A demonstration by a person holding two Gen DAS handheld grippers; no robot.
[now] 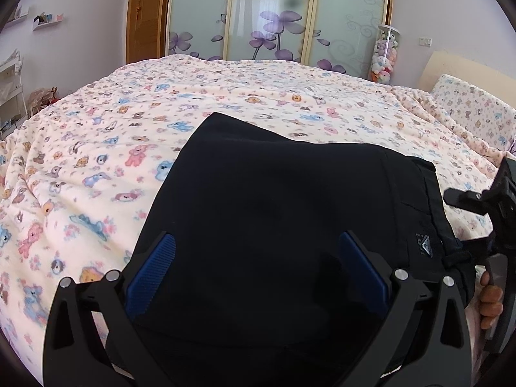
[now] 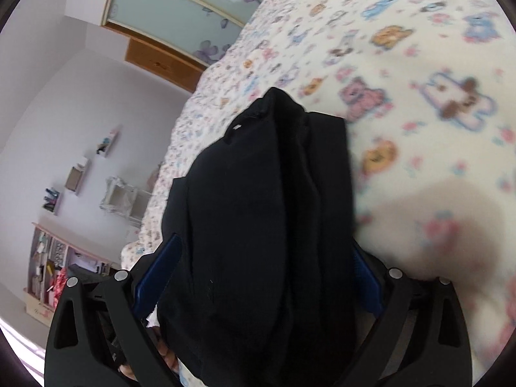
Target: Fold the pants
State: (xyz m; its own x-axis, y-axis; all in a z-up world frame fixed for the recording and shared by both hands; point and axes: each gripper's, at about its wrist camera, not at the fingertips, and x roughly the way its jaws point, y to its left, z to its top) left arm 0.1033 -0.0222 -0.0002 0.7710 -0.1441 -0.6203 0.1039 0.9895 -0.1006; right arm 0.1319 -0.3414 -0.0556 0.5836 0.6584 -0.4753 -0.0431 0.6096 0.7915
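On the bed (image 1: 106,135), whose blanket is printed with small cartoon bears, lie the black pants (image 1: 277,206), folded into a thick dark bundle near the front edge. Seen from the left wrist camera, the left hand-held gripper (image 1: 256,271) has its two blue-padded fingers (image 1: 151,274) spread wide apart, one on each side of the bundle's near end, with the cloth lying between them; the fabric fills the gap but the pads do not press it. A small pale logo sits on the pants near their right edge, beside the waistband seam. At the right border of that view the right hand-held gripper (image 1: 496,206) shows as a black frame, with a person's fingers (image 1: 490,300) wrapped around its handle.

From the right wrist camera, the same pants (image 2: 267,225) run away from the lens as a narrow, layered heap on the blanket (image 2: 419,96), and the right hand-held gripper (image 2: 262,274) stands with its fingers apart on either side of the heap; whether the pads touch the cloth cannot be told. A hand shows beneath the fabric at the bottom edge.

Beyond the bed stand sliding wardrobe doors (image 1: 274,16) of frosted glass with purple flowers, a wooden door (image 1: 146,16), and a clear tube of soft toys (image 1: 385,54).
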